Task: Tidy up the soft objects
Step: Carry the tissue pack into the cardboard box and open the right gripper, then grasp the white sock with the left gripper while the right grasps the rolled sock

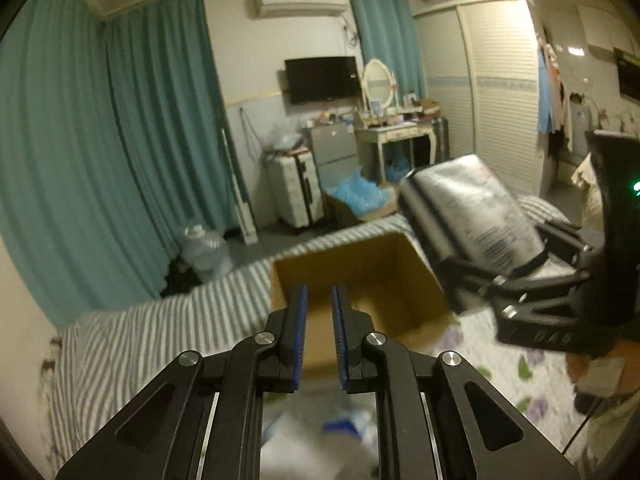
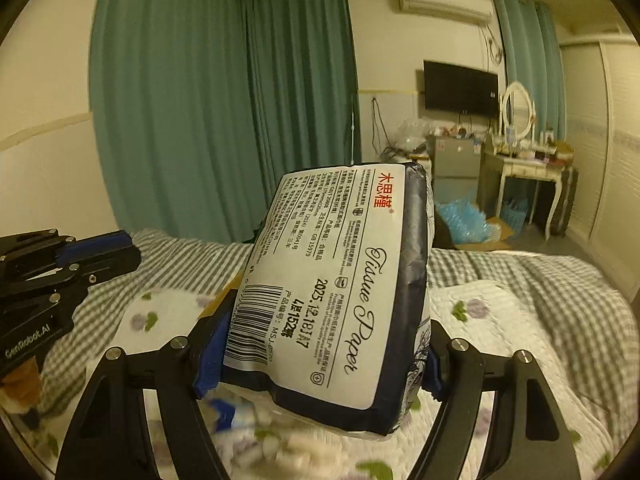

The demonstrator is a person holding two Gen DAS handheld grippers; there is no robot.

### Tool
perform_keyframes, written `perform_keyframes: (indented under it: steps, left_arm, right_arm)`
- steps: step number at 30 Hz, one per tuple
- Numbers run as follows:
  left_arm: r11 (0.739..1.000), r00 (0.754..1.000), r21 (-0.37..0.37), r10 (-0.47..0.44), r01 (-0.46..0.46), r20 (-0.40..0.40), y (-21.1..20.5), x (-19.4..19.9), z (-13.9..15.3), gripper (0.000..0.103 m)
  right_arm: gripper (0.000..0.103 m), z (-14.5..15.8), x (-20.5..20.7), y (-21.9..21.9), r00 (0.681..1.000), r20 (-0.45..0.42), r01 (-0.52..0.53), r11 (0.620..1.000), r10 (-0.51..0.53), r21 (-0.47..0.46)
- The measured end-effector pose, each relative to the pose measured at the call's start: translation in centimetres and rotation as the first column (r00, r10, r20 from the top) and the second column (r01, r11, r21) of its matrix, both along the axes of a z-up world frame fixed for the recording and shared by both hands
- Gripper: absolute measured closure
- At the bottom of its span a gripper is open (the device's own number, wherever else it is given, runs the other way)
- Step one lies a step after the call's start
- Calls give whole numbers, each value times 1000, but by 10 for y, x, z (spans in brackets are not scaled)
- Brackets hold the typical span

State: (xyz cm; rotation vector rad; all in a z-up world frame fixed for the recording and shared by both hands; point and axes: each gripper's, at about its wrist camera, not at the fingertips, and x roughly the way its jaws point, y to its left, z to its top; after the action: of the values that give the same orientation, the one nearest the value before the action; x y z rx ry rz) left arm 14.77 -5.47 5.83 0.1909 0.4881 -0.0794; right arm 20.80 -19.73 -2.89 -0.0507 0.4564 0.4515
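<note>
My right gripper [image 2: 320, 364] is shut on a tissue paper pack [image 2: 340, 280], white label with dark blue edges, held up above the bed. In the left wrist view the same pack [image 1: 476, 216] hangs at the right, just above and right of an open cardboard box [image 1: 360, 296] on the bed, with the right gripper [image 1: 532, 280] behind it. My left gripper [image 1: 320, 336] points at the box's near wall, its blue pads slightly apart with nothing between them. It also shows at the left edge of the right wrist view [image 2: 96, 248].
The bed has a grey striped sheet [image 1: 160, 336] and a floral quilt [image 2: 500, 340]. More white and blue soft packs [image 1: 320, 436] lie blurred below my left gripper. Teal curtains, a suitcase [image 1: 296, 192], a dressing table [image 1: 396, 136] and a wardrobe stand beyond.
</note>
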Motion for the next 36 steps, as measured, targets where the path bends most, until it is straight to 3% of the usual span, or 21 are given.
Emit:
perform_keyframes:
  steps: [5,6,9,11,13,16,19,23,25,28,30,36]
  left_arm:
    - [1000,998,-2,-5,5,-65,-6,64,-26,90]
    - [1000,997,3,1,0,-71,-7,71,-30,86]
    - [999,992,12,44,-43,-116,-3,102,-52,86]
    - [997,987,0,70,-71,-147,5,118,-69,85]
    - [996,983,0,87,-88,-160,3,121,-78,66]
    - [993,984,5,116,-117,-135,5,119,-84,53]
    - [994,989,-2,112,-112,-97,6,99,-75,52]
    - [995,995,-7,98,-98,9,10,54,-41,51]
    - [996,994,-6,91,-91,64,15,29,-20,35]
    - [996,983,-11,84,-83,161,23,-16,10,30]
    - [997,979,-24,82,-78,188,32,-44,29,23]
    - [998,976,-31,66,-61,209,51,-106,48,22]
  right_arm:
    - [24,-28,51,15,998,-51,-38,998,35,-50]
    - [24,-38,63,17,997,-74,-41,997,36,-68]
    - [16,-62,84,15,994,-105,-29,996,20,-83]
    - [5,-70,85,8,997,-76,-16,999,13,-49]
    - [3,-71,85,-1,998,-60,-17,1000,16,-17]
    - [3,-61,81,-7,999,-32,2,1000,-2,-19]
    - [3,-44,63,-10,1000,11,13,1000,-12,-20]
    - [3,-9,19,-11,998,61,29,999,-28,-14]
    - [3,11,-6,-12,996,83,35,999,-34,-14]
    - [1,40,-50,-12,991,128,43,999,-40,-16]
    - [1,55,-76,-10,990,137,39,999,-37,-14]
    - [1,59,-137,5,995,100,23,998,-17,-61]
